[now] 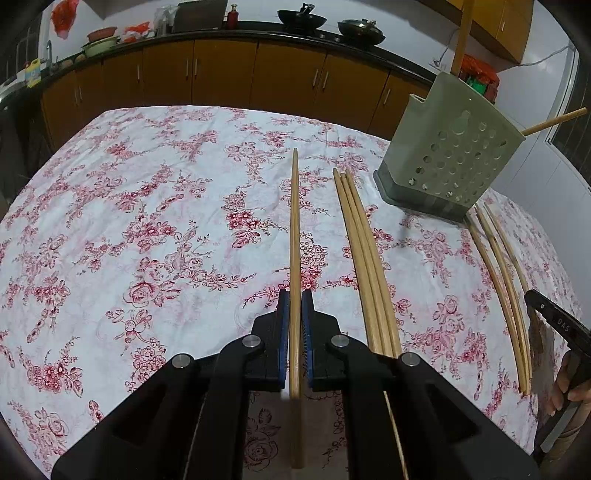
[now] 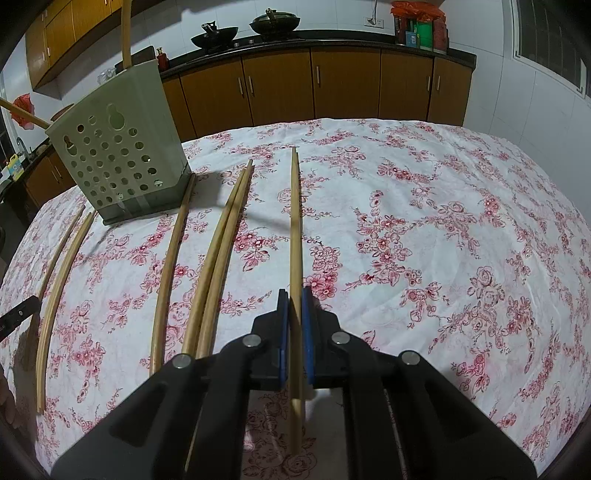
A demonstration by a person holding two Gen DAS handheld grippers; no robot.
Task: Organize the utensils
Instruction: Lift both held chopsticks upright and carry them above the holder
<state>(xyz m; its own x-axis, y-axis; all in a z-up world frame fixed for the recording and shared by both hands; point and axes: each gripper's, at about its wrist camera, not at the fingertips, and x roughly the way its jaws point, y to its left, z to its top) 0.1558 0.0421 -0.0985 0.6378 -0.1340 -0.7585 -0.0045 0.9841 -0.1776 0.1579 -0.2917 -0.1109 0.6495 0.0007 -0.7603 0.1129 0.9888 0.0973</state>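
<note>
My left gripper (image 1: 295,300) is shut on one long wooden chopstick (image 1: 294,221), which runs between the blue pads and points away over the floral tablecloth. My right gripper (image 2: 295,295) is likewise shut on a wooden chopstick (image 2: 294,221) lying along its fingers. Loose chopsticks lie on the cloth: three together (image 1: 364,258), several more further right (image 1: 506,295), a pair (image 2: 221,251) and a single one (image 2: 171,266). A green perforated utensil holder (image 1: 450,155) (image 2: 118,162) stands on the table, with chopsticks (image 1: 461,37) sticking out of its top.
The table wears a white cloth with red flowers (image 1: 147,221) (image 2: 443,221). Brown kitchen cabinets (image 1: 221,74) under a dark counter with woks (image 1: 301,18) stand behind it. A person's hand (image 1: 569,387) shows at the right edge. More chopsticks (image 2: 55,280) lie left of the holder.
</note>
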